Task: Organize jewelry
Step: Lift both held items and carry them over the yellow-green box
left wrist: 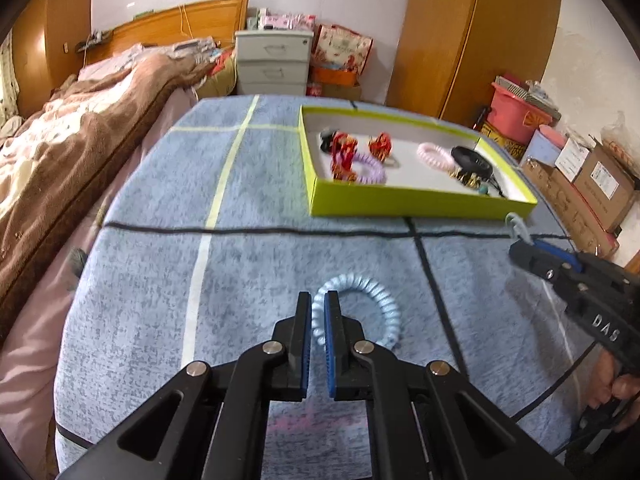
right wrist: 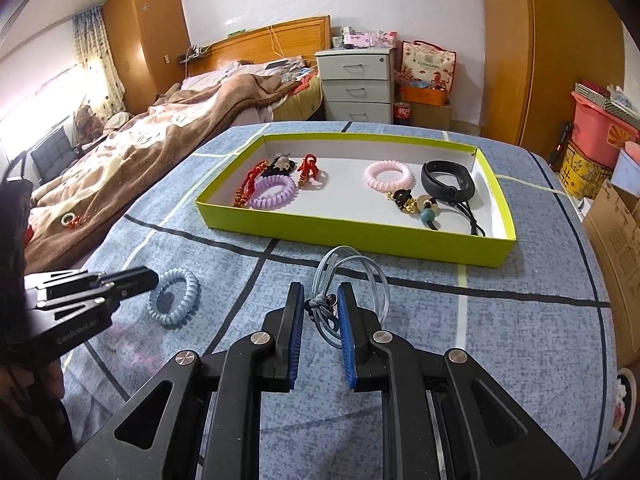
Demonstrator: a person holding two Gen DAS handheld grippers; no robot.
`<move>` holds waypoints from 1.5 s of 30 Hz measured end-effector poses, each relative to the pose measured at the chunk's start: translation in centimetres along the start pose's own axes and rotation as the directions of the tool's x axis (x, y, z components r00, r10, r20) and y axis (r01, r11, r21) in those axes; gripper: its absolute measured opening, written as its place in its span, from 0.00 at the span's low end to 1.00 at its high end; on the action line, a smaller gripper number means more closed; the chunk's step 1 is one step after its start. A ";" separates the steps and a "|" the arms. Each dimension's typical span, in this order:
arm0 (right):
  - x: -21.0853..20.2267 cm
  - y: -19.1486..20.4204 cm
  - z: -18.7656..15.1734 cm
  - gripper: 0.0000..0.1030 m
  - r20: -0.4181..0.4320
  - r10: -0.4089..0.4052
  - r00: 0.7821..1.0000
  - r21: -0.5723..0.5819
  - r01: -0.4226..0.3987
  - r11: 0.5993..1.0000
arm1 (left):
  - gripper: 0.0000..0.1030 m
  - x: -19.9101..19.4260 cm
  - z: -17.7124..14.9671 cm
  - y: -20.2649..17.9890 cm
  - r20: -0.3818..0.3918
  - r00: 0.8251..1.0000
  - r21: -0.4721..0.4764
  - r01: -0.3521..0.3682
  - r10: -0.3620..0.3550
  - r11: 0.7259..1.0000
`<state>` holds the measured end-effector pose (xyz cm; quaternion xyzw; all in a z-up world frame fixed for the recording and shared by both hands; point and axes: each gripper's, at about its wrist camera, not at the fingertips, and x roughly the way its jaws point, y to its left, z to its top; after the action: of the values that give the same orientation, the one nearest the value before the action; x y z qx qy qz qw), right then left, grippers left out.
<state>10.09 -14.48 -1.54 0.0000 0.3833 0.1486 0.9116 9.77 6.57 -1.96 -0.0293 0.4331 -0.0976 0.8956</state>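
L gripper clamped on blue coil band, R gripper gripping grey cord loop (knot end), near green tray

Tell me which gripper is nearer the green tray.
Right. The right gripper, shut on a blue cord loop, sits just short of the green tray; the left gripper is further back, clamping the blue coil hair tie.
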 end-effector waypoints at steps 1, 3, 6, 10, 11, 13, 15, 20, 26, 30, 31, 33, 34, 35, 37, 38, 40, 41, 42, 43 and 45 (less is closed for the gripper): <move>0.0 0.0 0.0 0.17 -0.001 0.001 1.000 0.000 -0.001 1.000 | 0.12 0.1 -0.1 0.1 -0.002 1.000 -0.006 -0.003 0.003 1.000; 0.0 0.0 0.0 0.17 0.000 -0.002 1.000 -0.004 0.002 1.000 | 0.29 0.5 -0.1 0.1 -0.014 1.000 -0.006 -0.025 0.025 1.000; 0.0 0.1 0.0 0.17 0.002 -0.001 1.000 -0.006 0.001 1.000 | 0.35 0.9 -0.1 -0.1 -0.028 0.999 0.006 -0.016 0.016 1.000; 0.0 0.1 -0.1 0.17 -0.001 0.000 1.000 -0.006 0.000 1.000 | 0.34 1.1 -0.2 -0.7 -0.021 0.999 0.044 -0.041 0.042 0.998; 0.0 0.1 -0.1 0.17 0.000 -0.001 1.000 -0.007 0.001 1.000 | 0.31 1.1 -0.2 -0.9 -0.021 0.998 0.058 -0.051 0.052 0.997; 0.0 0.1 -0.1 0.17 0.000 -0.001 1.000 -0.008 0.001 1.000 | 0.15 1.1 -0.2 -1.0 -0.017 0.998 0.065 -0.053 0.054 0.996; 0.0 0.1 -0.1 0.17 0.002 -0.002 1.000 -0.006 0.002 1.000 | 0.11 1.1 -0.1 -0.9 -0.018 0.999 0.060 -0.044 0.045 0.997; 0.0 0.1 0.0 0.17 0.008 -0.005 1.000 0.002 0.005 1.000 | 0.09 0.6 0.0 -0.7 0.003 0.999 0.045 -0.043 0.043 0.998; -0.6 -0.3 0.4 0.17 0.025 -0.011 1.000 0.007 0.010 1.000 | 0.09 -0.1 0.8 -1.0 0.031 0.999 0.040 -0.028 0.027 0.999; -1.0 -0.8 1.2 0.17 0.039 -0.016 0.999 0.013 0.015 1.000 | 0.09 -0.5 1.9 -1.1 0.046 0.999 0.032 -0.007 0.006 0.999; -1.1 -1.0 1.5 0.17 0.046 -0.018 0.999 0.015 0.017 1.000 | 0.09 -0.5 2.3 -1.2 0.048 0.999 0.032 -0.002 0.001 0.999; -1.3 -1.3 2.2 0.17 0.054 -0.022 0.998 0.014 0.022 1.000 | 0.09 -0.6 3.2 -1.3 0.058 0.998 0.031 0.002 -0.004 1.000; -1.2 -1.5 2.5 0.17 0.056 -0.026 0.998 0.013 0.025 1.000 | 0.09 -0.7 3.6 -1.5 0.062 0.998 0.034 0.005 -0.007 0.999; -1.1 -1.7 3.0 0.17 0.057 -0.028 0.998 0.017 0.028 0.999 | 0.09 -0.7 4.0 -1.6 0.068 0.998 0.036 0.005 -0.008 0.999; -1.0 -2.2 3.6 0.17 0.061 -0.036 0.998 0.020 0.035 0.999 | 0.09 -0.5 5.0 -2.0 0.074 0.997 0.044 0.013 -0.017 0.999; -0.9 -2.4 4.0 0.17 0.066 -0.040 0.997 0.020 0.039 0.999 | 0.09 -0.3 5.4 -2.1 0.075 0.997 0.045 0.016 -0.019 0.999; -0.7 -2.6 4.7 0.17 0.067 -0.042 0.997 0.019 0.041 0.999 | 0.09 0.1 6.5 -2.5 0.082 0.996 0.049 0.017 -0.021 0.999; -0.5 -2.8 5.2 0.17 0.068 -0.048 0.997 0.016 0.047 0.999 | 0.09 0.2 6.9 -2.5 0.083 0.996 0.048 0.018 -0.022 0.999; -0.3 -3.0 5.6 0.17 0.069 -0.054 0.996 0.014 0.053 0.999 | 0.09 0.4 7.5 -2.6 0.084 0.996 0.045 0.027 -0.031 0.999; -0.1 -3.2 6.1 0.17 0.069 -0.057 0.996 0.009 0.056 0.998 | 0.09 0.7 8.0 -2.8 0.084 0.996 0.047 0.037 -0.041 0.998; 0.4 -3.6 6.8 0.17 0.065 -0.064 0.996 0.002 0.064 0.998 | 0.10 1.2 8.9 -3.0 0.085 0.995 0.052 0.039 -0.044 0.998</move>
<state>16.14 -17.05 2.58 -0.0076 0.3533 0.1190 0.9279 16.98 3.10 3.05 -0.0202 0.3908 -0.1256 0.9116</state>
